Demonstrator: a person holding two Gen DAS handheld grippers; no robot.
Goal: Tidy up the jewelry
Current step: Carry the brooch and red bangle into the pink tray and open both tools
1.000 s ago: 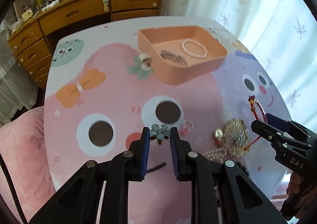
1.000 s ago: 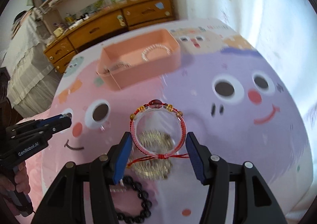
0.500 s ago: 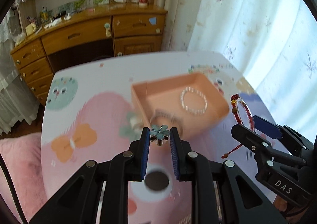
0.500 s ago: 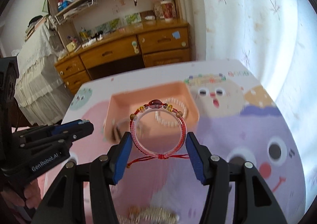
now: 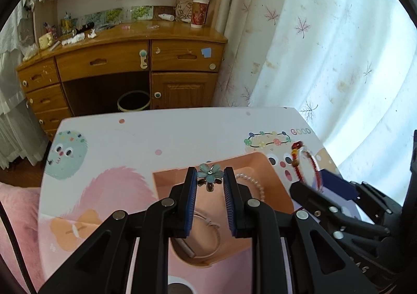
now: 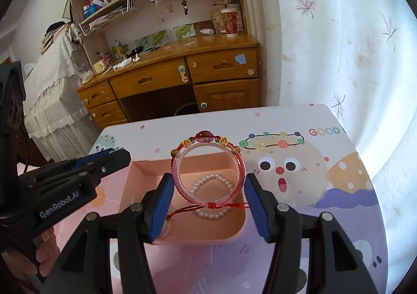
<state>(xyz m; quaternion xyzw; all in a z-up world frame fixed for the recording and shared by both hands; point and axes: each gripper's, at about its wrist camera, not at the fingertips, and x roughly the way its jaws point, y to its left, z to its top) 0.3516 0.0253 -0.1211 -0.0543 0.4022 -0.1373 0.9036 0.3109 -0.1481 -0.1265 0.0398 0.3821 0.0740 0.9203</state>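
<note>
My left gripper (image 5: 209,176) is shut on a teal flower brooch (image 5: 210,174) and holds it above the peach tray (image 5: 166,176). My right gripper (image 6: 208,184) is shut on a clear bangle wound with red cord and beads (image 6: 208,171), also over the tray (image 6: 146,171). Inside the tray lies a pearl bracelet (image 6: 211,197), and in the left wrist view a thin band (image 5: 208,226) rests near its front. The bangle (image 5: 307,163) and right gripper (image 5: 310,189) show at the right of the left wrist view; the left gripper (image 6: 114,158) shows at the left of the right wrist view.
The tray sits on a table with a cartoon-print cover (image 6: 286,163). Beyond the table's far edge stand a wooden desk with drawers (image 5: 122,59), a waste bin (image 5: 133,101) under it, and a white curtain (image 5: 325,46) on the right. A hand (image 6: 39,255) grips the left tool's handle.
Both grippers have moved forward over the table and risen, carrying the brooch and the bangle from near the jewelry pile to above the peach tray. Both grips stay the same.
</note>
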